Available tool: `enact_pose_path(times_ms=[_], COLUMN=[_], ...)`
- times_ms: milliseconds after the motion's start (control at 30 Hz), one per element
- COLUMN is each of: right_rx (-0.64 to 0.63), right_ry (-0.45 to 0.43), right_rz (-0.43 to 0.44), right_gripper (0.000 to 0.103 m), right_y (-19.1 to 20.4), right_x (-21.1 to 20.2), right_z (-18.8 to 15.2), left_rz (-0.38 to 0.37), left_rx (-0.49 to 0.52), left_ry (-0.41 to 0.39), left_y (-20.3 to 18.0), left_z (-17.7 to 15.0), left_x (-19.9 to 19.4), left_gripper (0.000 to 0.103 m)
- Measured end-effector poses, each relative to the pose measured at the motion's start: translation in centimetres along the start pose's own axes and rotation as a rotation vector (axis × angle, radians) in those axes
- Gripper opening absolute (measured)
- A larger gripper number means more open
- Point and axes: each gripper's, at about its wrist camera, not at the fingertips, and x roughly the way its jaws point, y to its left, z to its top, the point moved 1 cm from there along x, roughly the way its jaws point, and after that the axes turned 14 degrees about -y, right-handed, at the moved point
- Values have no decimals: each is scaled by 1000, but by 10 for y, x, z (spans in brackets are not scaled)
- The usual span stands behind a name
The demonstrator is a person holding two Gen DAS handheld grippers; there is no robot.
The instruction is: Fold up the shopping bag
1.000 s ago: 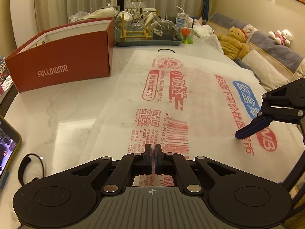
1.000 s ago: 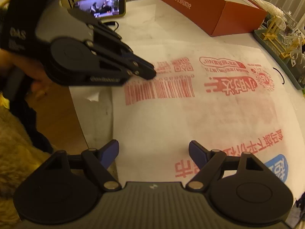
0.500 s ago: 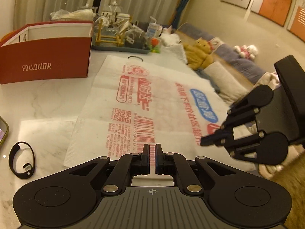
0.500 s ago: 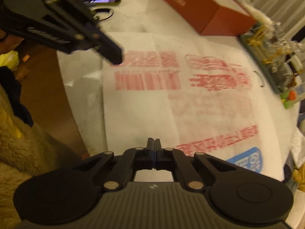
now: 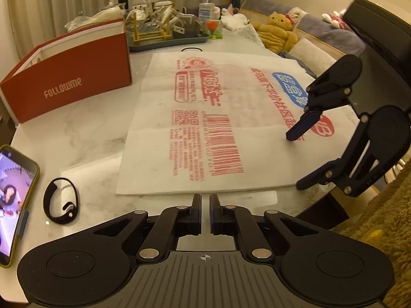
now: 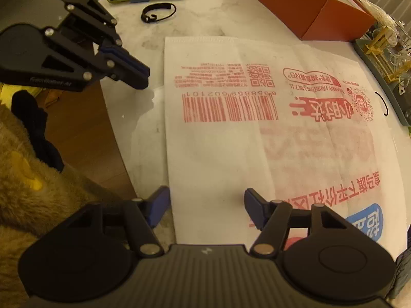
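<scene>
A white non-woven shopping bag (image 5: 226,118) with red print and a blue logo lies flat on the marble table; it also shows in the right wrist view (image 6: 257,141). My left gripper (image 5: 205,205) is shut and empty, just in front of the bag's near edge; it also shows in the right wrist view (image 6: 141,77). My right gripper (image 6: 206,205) is open and empty, its fingers astride the bag's near corner edge. In the left wrist view one right fingertip (image 5: 299,131) hovers over the bag's right side.
A red FOLLOWME box (image 5: 72,79) stands at the back left. A tray of glassware (image 5: 164,33) sits behind the bag. A phone (image 5: 12,202) and a black band (image 5: 60,200) lie at the left. A sofa with plush toys (image 5: 277,33) is beyond the table's right edge.
My right gripper has opened and come down over the bag's right edge. My left gripper has drawn back off the bag, which now lies flat and free in front of it.
</scene>
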Motion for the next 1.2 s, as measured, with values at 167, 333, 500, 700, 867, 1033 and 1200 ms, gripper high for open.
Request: enact_pose_path(times_ms=[167,333,500,700,867,1033,1200], right_rx=[106,32,-1,44,145,151,226], right_ry=[15,0,-23,-105,-151,-115,-56], right_rz=[26,-20,-77,-98,70,192,278], right_gripper=[62,2,1,1,1,3,3], right_y=[-14,-1,8,2,-13,-22,-26], right_x=[3,-1,-5,-43,-90,-111,-92], right_z=[-3,-5,-5,11,37,63,69], left_rz=[-55,-73,-78,-103,-104,-103,-93], left_rx=[8,-10,-10,50,71,106,79], left_ry=[3,-19,-24,-6,2,-21,-49], left_y=[-5,-3,-1,-6,-15,-23,-26], left_z=[2,1,2,-6,-7,-2,2], left_x=[3,-1,-3,-3,-1,-4,-10], left_gripper=[41,75,75,75,75,75,75])
